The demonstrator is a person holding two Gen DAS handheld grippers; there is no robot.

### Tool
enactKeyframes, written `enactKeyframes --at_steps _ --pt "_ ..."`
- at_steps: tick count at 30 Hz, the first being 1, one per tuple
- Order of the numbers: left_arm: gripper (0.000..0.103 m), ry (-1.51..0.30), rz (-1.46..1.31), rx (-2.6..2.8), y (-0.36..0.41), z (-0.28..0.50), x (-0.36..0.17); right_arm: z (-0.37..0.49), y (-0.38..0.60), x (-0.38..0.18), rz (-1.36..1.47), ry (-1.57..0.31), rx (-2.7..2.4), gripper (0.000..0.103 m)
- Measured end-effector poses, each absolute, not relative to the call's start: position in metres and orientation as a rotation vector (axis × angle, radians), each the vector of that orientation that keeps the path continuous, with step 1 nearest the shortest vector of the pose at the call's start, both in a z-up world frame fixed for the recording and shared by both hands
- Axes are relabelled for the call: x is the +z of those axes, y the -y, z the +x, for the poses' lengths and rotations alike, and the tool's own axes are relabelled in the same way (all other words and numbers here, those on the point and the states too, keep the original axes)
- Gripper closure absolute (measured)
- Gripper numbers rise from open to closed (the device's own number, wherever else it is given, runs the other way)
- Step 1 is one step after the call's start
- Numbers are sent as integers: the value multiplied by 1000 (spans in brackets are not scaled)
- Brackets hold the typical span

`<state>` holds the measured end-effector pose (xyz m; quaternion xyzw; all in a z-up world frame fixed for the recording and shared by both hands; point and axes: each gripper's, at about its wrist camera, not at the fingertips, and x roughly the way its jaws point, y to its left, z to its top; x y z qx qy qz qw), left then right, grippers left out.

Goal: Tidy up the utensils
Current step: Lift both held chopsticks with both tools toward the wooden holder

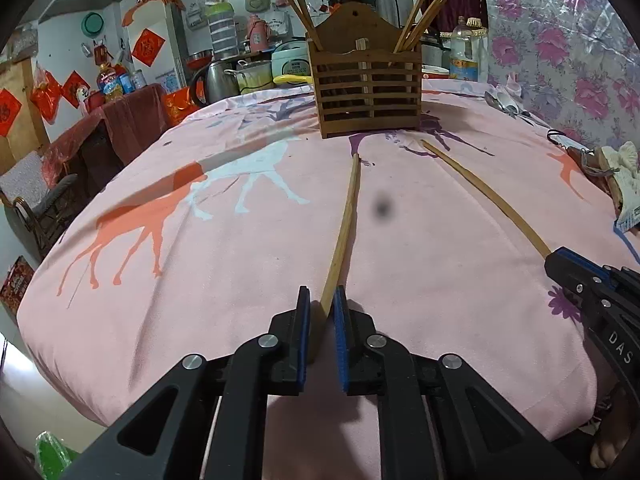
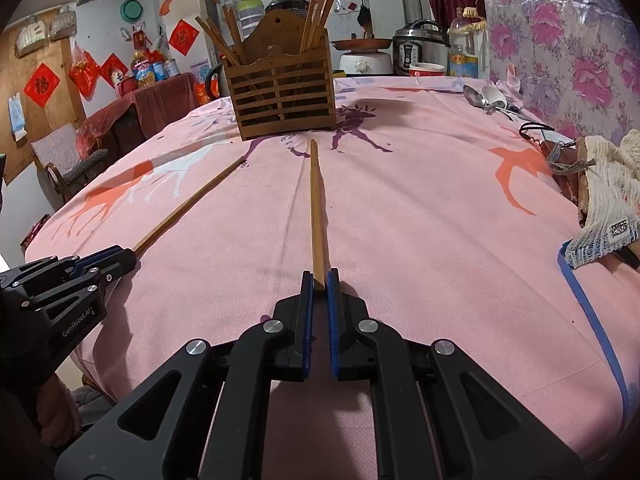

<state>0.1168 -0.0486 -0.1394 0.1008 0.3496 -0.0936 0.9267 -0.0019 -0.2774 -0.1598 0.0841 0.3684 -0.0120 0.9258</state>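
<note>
A slatted wooden utensil holder [image 1: 366, 80] [image 2: 282, 92] with several chopsticks in it stands far on the pink tablecloth. My left gripper [image 1: 322, 300] is shut on the near end of a wooden chopstick [image 1: 346, 220] that points toward the holder. It also shows at the left of the right wrist view [image 2: 128, 258], with its chopstick [image 2: 188, 206]. My right gripper [image 2: 319, 280] is shut on a second chopstick [image 2: 317, 208], also pointing at the holder. It appears at the right of the left wrist view [image 1: 554, 260], with its chopstick [image 1: 488, 196].
Metal spoons [image 2: 486, 98] lie at the far right by the flowered wall. A cream mesh cloth [image 2: 608, 200] and a blue strap [image 2: 592, 320] lie at the right edge. Cookers, bottles and a kettle stand behind the table. A chair [image 2: 68, 164] stands at the left.
</note>
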Motion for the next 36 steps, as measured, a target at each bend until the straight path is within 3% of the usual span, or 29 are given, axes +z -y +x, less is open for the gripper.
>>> enactKeyframes --at_steps 6,8,15,36 --pt "86 -717 208 -181 47 116 -138 -3 277 -160 165 -751 -30 94" --pt "92 -716 220 -185 48 113 -138 -3 276 -160 164 -749 -31 94" --pt "97 -702 221 -192 47 105 -132 -4 274 -158 153 -747 -33 96" --pt "97 -523 188 -183 39 60 -66 -40 266 -102 115 -556 -10 97"
